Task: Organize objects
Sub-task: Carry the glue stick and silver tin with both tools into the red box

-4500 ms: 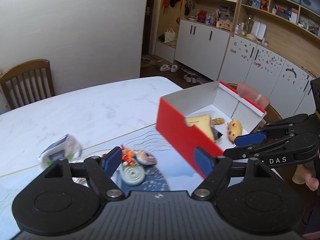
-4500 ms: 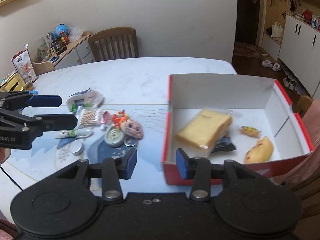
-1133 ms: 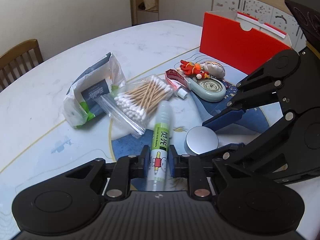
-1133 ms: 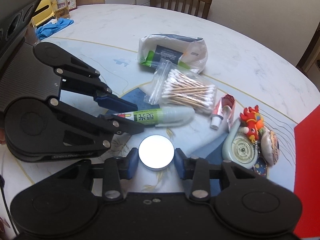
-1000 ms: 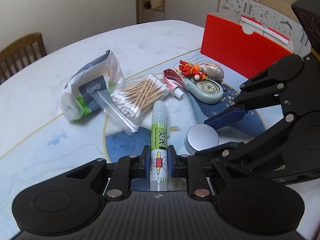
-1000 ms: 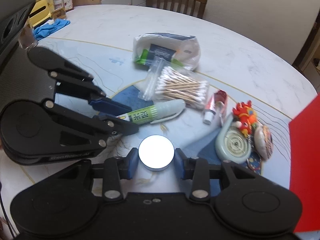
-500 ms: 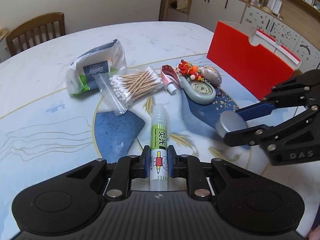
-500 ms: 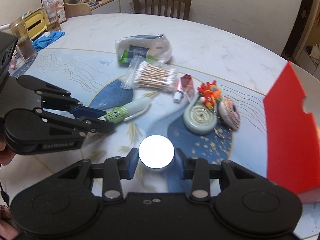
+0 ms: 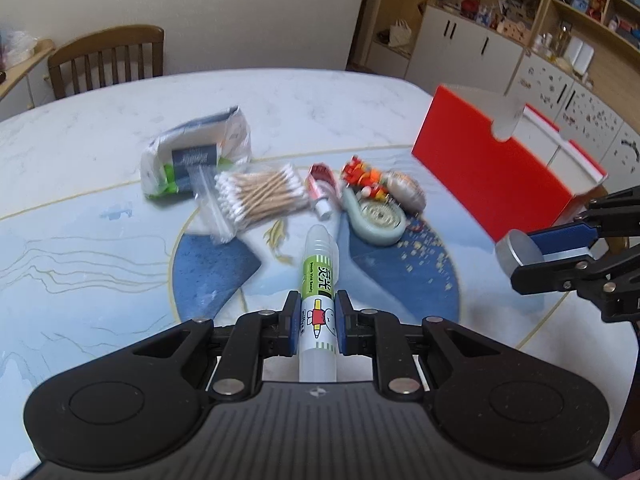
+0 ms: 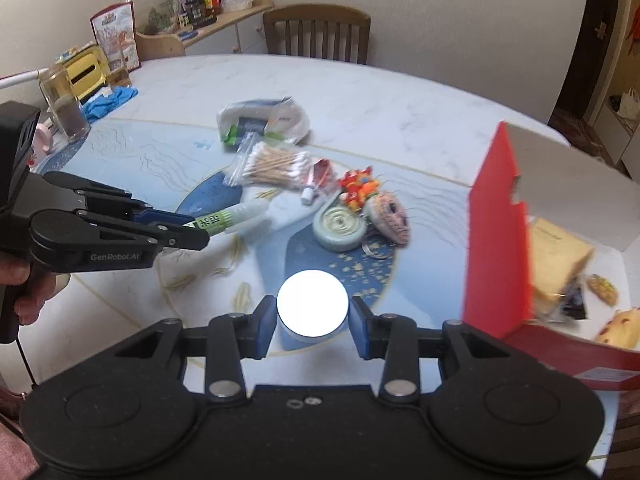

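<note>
My left gripper is shut on a white and green glue stick and holds it above the table; it also shows in the right wrist view. My right gripper is shut on a round silver tin, also lifted, and the tin shows in the left wrist view. The red shoebox stands to the right and holds a bread pack and small snacks. A bag of cotton swabs, a tissue pack, a small red tube, a tape measure and toy charms lie on the table.
A wooden chair stands at the far side of the table. A glass jar, a blue cloth and a yellow box sit at the table's far left. Cabinets line the wall behind the box.
Both grippers have lifted their objects off the table and pulled back. The right gripper with the tin has moved right, toward the red box.
</note>
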`<state>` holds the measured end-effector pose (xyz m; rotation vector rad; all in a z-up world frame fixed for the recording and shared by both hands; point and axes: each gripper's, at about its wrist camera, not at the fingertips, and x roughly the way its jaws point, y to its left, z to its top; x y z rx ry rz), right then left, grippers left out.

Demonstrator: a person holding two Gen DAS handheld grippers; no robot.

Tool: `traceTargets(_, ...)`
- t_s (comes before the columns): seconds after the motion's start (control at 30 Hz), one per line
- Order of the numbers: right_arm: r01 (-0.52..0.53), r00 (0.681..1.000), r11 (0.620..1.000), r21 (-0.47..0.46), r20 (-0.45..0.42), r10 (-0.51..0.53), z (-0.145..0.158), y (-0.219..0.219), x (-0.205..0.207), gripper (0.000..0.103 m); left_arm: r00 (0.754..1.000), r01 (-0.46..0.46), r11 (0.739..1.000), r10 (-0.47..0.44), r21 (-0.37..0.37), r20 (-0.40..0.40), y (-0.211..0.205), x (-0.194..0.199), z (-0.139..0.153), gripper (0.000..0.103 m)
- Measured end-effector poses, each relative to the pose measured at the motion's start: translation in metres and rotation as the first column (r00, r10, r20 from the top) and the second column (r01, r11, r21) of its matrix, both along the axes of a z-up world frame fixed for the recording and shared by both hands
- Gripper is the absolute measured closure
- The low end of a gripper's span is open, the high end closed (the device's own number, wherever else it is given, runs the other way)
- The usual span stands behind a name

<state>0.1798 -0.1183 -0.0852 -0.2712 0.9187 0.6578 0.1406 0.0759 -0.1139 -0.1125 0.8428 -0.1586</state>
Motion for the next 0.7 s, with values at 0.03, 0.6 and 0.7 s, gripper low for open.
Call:
traceTargets(0.03, 0.003, 1.000, 1.000, 0.006, 0.007, -0.003, 0.004, -0.006, 0.001, 0.066, 1.000, -0.004, 1.000, 0.004, -0.005, 0.006, -0.003, 0.000, 0.004, 0.087)
traceTargets(0.6, 0.097, 0.989, 0.993, 0.067, 0.106, -0.104, 0.043, -0.111, 0.030, 0.066, 0.985, 0.104, 0.995, -0.103, 0.005, 0.140, -0.102, 0.025, 0.075, 0.087)
traceTargets(0.7, 0.129, 0.984, 0.989, 0.079, 0.110, -0.137, 0.044, -0.131, 0.038, 0.066, 0.979, 0.137, 0.990, -0.138, 0.016, 0.150, -0.124, 0.035, 0.082, 0.087)
